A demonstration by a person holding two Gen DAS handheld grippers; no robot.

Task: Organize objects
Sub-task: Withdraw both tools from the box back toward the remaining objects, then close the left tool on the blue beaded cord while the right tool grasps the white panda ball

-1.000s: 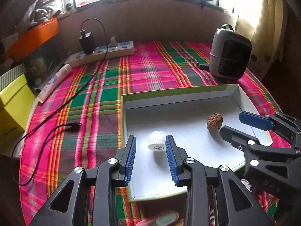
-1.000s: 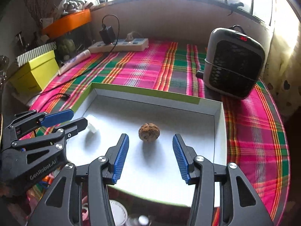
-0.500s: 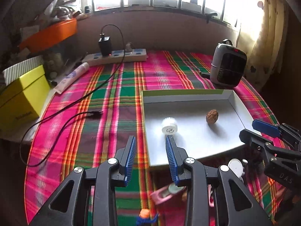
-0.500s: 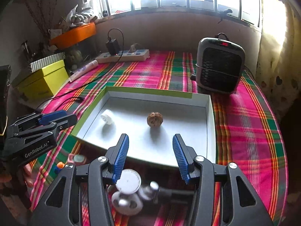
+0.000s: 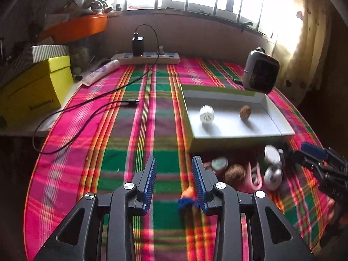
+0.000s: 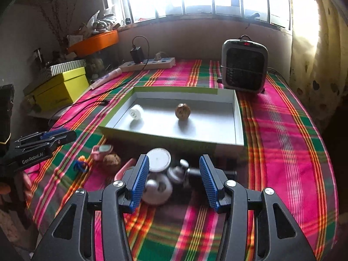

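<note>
- Plaid cloth (image 5: 152, 130), pink and green with orange stripes, covers the whole table, and all the stuff I'm sorting sits on it.
- My left gripper (image 5: 174, 180) has its jaws parted a little with nothing between them, just cloth showing in the gap. A small orange-and-blue toy (image 5: 187, 198) lies right by the inner side of its right-hand finger; can't tell if it's touching.
- My right gripper (image 6: 174, 180) is open wider and not holding anything. It hangs over a blurry cluster of silvery round things (image 6: 158, 187) near the tray's front edge.
- Shallow tray (image 6: 238, 117), white inside with a green outer wall, sits mid-table. Inside it: a white ribbed cap (image 6: 136, 112) on the left side and a walnut (image 6: 183, 111) nearer the middle, well apart from each other.
- Still outside the tray, just in front of it: a second walnut (image 6: 111, 161), a pink thing with a pale round top (image 6: 101, 151), a white round lid (image 6: 158, 159) and a pink curved piece (image 5: 253, 174) I can't really identify.
- Further back there's a small heater (image 6: 243, 65) just behind the tray's right corner, a power strip (image 5: 150, 57) with a black charger (image 5: 138, 44) plugged in, and a black cable (image 5: 87, 113) snaking across the cloth.
- Off the left edge: a yellow box (image 5: 34, 93).
</note>
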